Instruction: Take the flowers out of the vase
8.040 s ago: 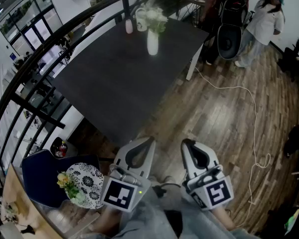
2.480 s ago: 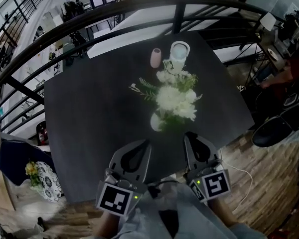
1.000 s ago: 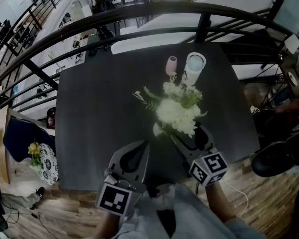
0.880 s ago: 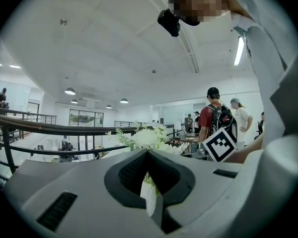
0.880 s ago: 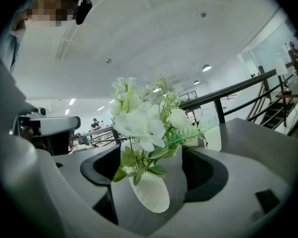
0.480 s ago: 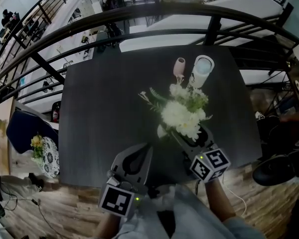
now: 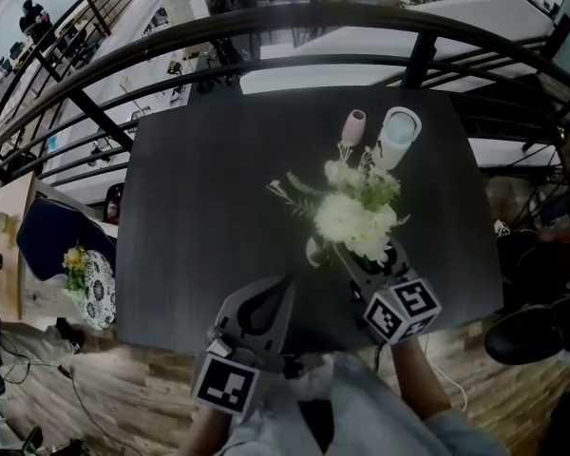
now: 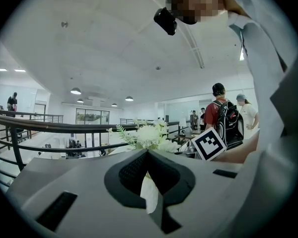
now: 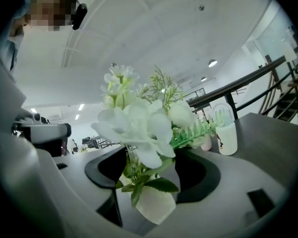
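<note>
A bunch of white flowers (image 7: pixel 354 215) with green fern sprigs stands in a small white vase (image 7: pixel 313 252) on the dark table (image 7: pixel 199 207). My right gripper (image 7: pixel 361 256) reaches under the blooms from the near side. In the right gripper view the green stems (image 9: pixel 134 168) rise between its jaws above the vase (image 9: pixel 156 205), with room on both sides. The right gripper (image 9: pixel 156 151) is open and its jaws have just been closing. My left gripper (image 7: pixel 282 284) stays over the table's near edge, shut and empty, with the flowers (image 8: pixel 150 134) ahead of it.
Behind the flowers stand a small pink vase (image 7: pixel 354 127) and a white cup (image 7: pixel 399 134). A black railing (image 7: pixel 266 27) curves past the table's far side. In the left gripper view, people (image 8: pixel 222 114) stand in the background.
The right gripper has moved forward under the blooms, from beside the vase to around the stems, and its jaws have narrowed. The left gripper has stayed at the table's near edge.
</note>
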Demonstrator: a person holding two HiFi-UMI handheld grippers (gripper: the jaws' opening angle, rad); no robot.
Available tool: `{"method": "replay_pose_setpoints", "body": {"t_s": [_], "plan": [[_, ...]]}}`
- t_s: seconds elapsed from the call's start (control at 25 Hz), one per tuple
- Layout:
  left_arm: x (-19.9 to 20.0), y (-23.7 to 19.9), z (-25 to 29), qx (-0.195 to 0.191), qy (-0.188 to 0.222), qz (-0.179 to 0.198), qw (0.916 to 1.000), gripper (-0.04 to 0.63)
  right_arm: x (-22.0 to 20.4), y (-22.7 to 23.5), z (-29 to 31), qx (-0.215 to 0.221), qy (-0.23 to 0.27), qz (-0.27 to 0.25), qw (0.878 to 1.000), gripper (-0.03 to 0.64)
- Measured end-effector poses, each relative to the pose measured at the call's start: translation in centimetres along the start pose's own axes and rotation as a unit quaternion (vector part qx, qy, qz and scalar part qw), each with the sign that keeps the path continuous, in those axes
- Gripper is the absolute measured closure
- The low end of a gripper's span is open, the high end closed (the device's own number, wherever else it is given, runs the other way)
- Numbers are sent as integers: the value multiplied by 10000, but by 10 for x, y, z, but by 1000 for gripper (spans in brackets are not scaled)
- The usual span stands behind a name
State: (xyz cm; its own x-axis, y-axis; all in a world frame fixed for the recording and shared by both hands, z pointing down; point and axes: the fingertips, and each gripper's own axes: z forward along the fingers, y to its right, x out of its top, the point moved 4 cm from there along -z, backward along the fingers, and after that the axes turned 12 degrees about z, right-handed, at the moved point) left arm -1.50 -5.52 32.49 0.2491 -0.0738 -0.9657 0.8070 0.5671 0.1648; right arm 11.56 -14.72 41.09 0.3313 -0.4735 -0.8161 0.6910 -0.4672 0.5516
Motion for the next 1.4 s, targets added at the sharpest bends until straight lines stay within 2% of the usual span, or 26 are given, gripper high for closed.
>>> {"method": "replay_pose_setpoints", "body": {"t_s": [0.4, 0.84, 1.4], "plan": [[2, 4, 1, -13, 16, 45, 10000, 595, 3, 0, -6, -111, 137, -279, 9995, 440], [0, 4, -1, -16, 37, 63, 10000, 595, 2, -6, -7, -112, 248, -271, 9993, 543], [3, 3, -7, -33, 56, 81, 9999, 597, 9, -14, -7, 17, 276, -175, 9995, 561]]}}
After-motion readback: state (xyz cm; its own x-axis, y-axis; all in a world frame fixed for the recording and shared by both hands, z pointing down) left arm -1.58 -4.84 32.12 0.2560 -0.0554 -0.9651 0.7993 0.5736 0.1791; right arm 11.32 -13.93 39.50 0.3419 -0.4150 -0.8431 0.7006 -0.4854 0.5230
